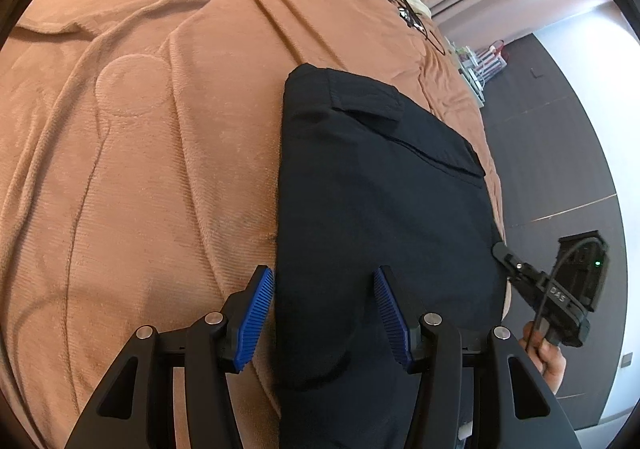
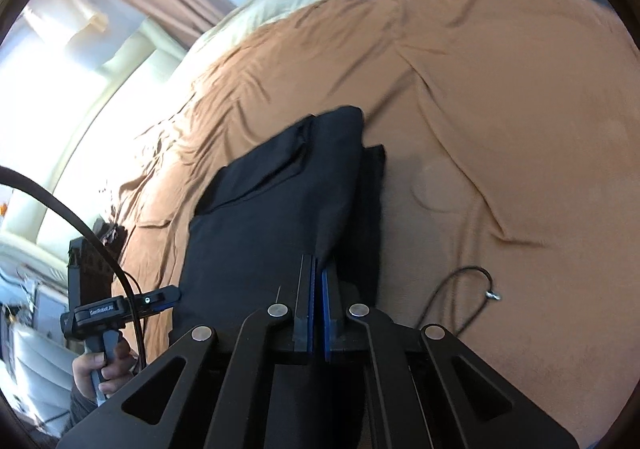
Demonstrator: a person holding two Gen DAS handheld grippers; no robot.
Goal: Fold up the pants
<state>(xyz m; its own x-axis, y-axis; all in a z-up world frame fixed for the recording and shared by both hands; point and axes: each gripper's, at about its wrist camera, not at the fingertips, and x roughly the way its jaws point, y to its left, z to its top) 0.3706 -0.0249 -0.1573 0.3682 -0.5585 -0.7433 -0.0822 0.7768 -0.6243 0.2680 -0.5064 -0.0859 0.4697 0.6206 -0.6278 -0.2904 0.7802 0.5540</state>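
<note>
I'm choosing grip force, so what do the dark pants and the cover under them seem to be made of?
The folded black pants look like a smooth, matte woven fabric, perhaps cotton or a blend: crisp flap edges, no sheen. The orange-brown bed cover looks like soft, fine-ribbed plush or fleece, with a faint nap and soft creases.

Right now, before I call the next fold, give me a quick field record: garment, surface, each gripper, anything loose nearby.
garment: black pants, folded into a compact stack
surface: brown blanket on a bed
left gripper: open, pads apart over the pants' near edge
right gripper: shut on a raised fold of the pants
loose items: black cable on the blanket, right of the pants
</note>
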